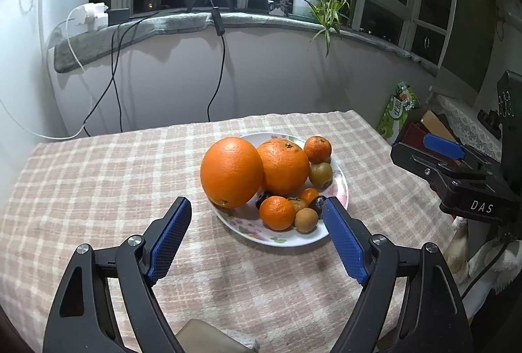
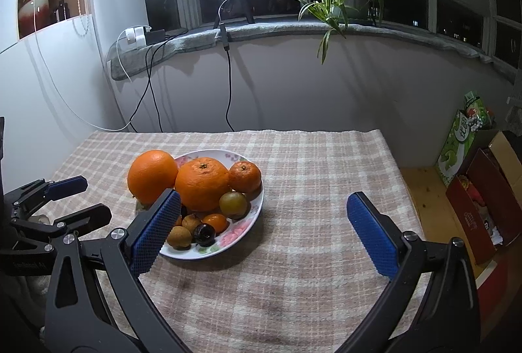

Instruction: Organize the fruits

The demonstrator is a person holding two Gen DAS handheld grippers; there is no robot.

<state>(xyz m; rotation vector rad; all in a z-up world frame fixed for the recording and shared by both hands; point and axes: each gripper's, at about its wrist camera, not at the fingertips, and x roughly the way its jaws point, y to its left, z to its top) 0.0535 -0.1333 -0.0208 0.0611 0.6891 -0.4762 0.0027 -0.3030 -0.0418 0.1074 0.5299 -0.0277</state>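
Observation:
A white flowered plate (image 1: 293,240) (image 2: 243,227) sits on the checked tablecloth and holds the fruit. A big orange (image 1: 231,171) (image 2: 151,175) rests on its left rim, beside a second large orange (image 1: 283,165) (image 2: 202,184). Small mandarins (image 1: 276,212) (image 2: 244,176), a green-brown fruit (image 1: 320,174) (image 2: 233,204), brown longans (image 1: 306,219) (image 2: 178,237) and a dark fruit (image 2: 204,233) lie around them. My left gripper (image 1: 257,207) is open and empty just in front of the plate. My right gripper (image 2: 264,202) is open and empty, to the plate's right; its left finger overlaps the plate's front.
The table is covered by a pink checked cloth (image 2: 310,163). The right gripper's body (image 1: 456,176) shows at right in the left wrist view. Boxes (image 2: 483,199) and a green package (image 2: 456,144) stand right of the table. Cables, a ring light and a plant are behind.

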